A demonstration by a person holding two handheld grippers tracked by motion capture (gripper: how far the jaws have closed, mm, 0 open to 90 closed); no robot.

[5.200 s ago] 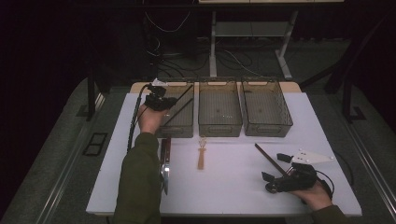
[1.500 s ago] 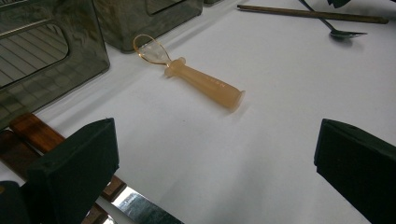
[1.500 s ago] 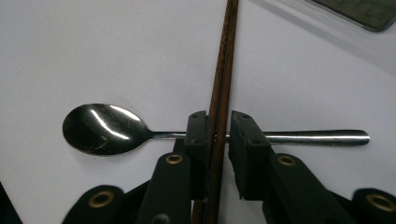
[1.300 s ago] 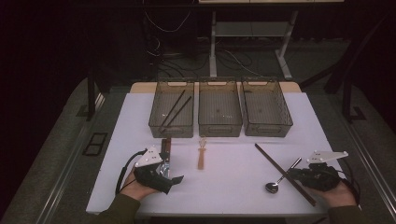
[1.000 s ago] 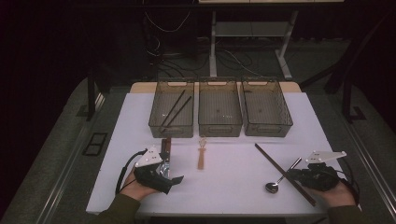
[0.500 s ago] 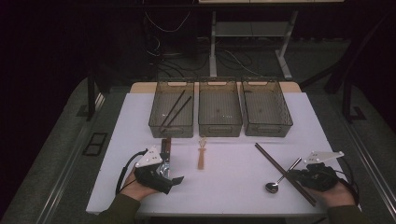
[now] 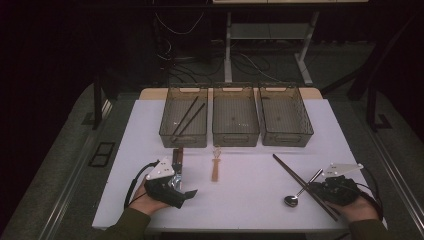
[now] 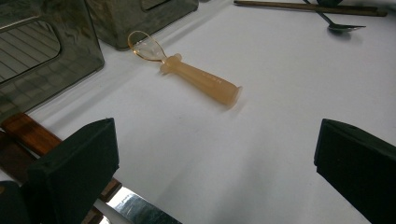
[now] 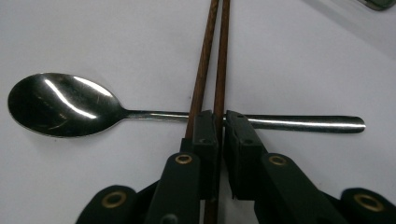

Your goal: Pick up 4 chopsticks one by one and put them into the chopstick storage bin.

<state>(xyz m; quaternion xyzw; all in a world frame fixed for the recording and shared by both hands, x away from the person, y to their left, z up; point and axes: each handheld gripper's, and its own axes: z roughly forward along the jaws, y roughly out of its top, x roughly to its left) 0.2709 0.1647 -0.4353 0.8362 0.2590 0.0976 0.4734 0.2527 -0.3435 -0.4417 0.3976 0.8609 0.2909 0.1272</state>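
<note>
A: Dark brown wooden chopsticks (image 9: 215, 51), the pair lying across the steel spoon (image 9: 60, 105): where are they?

B: One stick sits between the right gripper's (image 9: 220, 122) nearly closed jaws, the other just left of them. The grasp is under way.

A: And next?

B: I'd gather both sticks and lift clear of the spoon. The left gripper's (image 8: 210, 154) jaws stand wide apart, holding nothing.
</note>
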